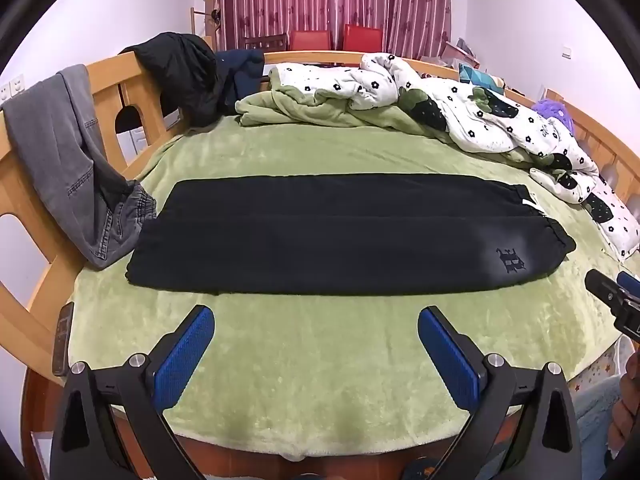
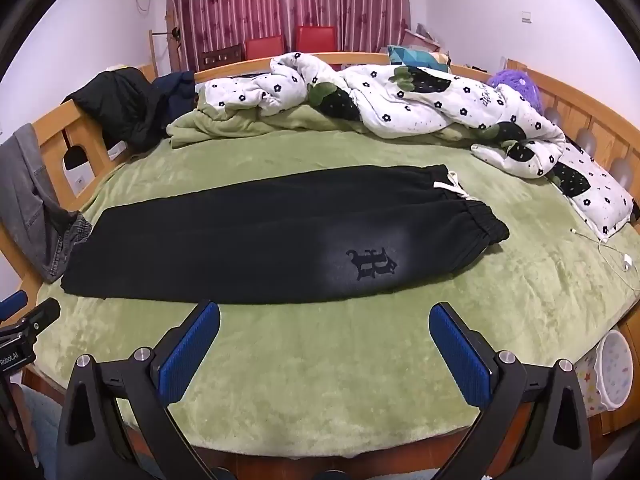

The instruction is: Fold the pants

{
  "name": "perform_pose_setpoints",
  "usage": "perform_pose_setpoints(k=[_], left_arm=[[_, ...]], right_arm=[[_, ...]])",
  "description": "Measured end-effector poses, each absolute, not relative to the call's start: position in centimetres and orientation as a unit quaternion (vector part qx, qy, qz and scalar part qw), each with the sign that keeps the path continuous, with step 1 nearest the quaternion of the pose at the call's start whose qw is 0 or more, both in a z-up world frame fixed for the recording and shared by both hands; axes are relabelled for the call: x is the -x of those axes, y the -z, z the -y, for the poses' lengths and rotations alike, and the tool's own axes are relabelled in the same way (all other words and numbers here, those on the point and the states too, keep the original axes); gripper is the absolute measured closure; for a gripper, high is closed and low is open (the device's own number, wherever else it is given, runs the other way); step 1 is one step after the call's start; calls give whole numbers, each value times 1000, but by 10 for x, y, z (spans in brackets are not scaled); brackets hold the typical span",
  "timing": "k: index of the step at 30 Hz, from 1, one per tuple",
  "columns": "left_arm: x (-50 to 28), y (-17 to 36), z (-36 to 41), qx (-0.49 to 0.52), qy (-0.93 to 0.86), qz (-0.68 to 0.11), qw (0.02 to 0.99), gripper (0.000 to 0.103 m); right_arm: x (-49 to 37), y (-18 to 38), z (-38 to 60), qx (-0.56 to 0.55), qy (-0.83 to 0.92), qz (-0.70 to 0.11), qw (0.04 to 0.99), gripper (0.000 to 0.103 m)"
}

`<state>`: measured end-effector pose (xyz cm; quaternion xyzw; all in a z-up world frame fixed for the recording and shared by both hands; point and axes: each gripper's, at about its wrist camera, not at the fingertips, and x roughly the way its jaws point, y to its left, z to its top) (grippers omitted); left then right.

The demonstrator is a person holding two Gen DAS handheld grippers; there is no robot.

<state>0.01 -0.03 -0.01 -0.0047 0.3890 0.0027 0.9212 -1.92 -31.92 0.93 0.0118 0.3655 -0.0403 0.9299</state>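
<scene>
Black pants (image 1: pixel 340 236) lie flat on the green bed blanket (image 1: pixel 320 360), folded lengthwise with one leg on the other. The waistband with a white drawstring (image 2: pixel 454 188) is at the right and the leg ends at the left. A dark logo (image 2: pixel 370 264) sits on a faded patch near the waist. My left gripper (image 1: pixel 316 316) is open and empty, just short of the pants' near edge. My right gripper (image 2: pixel 324 312) is open and empty, near the logo end (image 2: pixel 280 236). The right gripper also shows at the right edge of the left wrist view (image 1: pixel 616 292).
Grey jeans (image 1: pixel 68 160) hang over the wooden bed rail (image 1: pixel 24 216) at the left, touching the leg ends. A flowered quilt (image 2: pixel 420 104) and black jackets (image 1: pixel 180 76) lie at the back. A white charger cable (image 2: pixel 612 252) lies at the right. A phone (image 1: pixel 62 336) rests on the left rail.
</scene>
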Motion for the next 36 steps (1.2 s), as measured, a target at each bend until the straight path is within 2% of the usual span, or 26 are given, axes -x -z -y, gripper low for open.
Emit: perform_pose_setpoints(k=[36], left_arm=[[3, 2, 5, 13, 12, -383, 924, 1]], right_arm=[[21, -9, 315, -7, 35, -370, 928, 1]])
